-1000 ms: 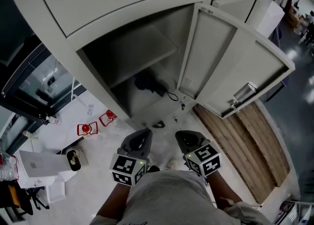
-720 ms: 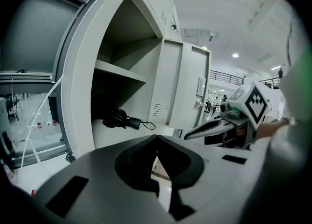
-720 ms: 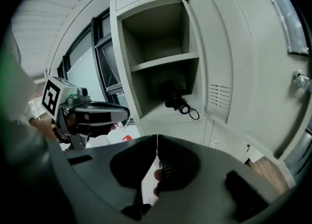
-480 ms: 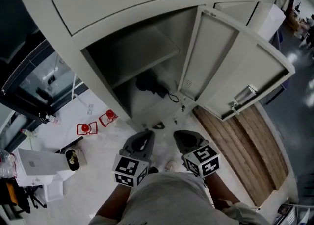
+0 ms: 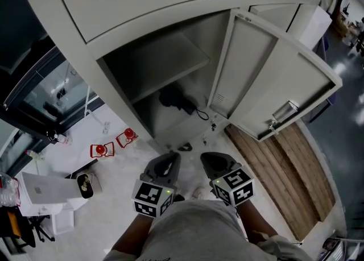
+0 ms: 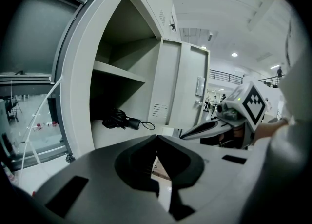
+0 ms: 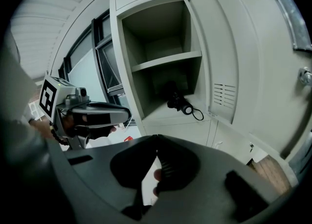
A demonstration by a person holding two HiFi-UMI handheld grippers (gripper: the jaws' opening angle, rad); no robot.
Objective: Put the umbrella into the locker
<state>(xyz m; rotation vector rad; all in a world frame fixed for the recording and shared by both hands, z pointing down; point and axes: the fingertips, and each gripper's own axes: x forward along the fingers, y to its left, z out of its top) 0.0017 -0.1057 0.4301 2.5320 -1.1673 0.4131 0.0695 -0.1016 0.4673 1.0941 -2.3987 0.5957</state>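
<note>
Now | left gripper (image 5: 168,156), right gripper (image 5: 208,157) pressed together, empty; umbrella (image 5: 176,99) in locker (image 5: 165,63) | ceiling light (image 6: 234,54): left gripper view only

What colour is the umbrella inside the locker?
Black; the umbrella shows best in the right gripper view.

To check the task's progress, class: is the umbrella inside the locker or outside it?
Inside: the black umbrella lies on the locker floor under the shelf, with the door swung open.
</note>
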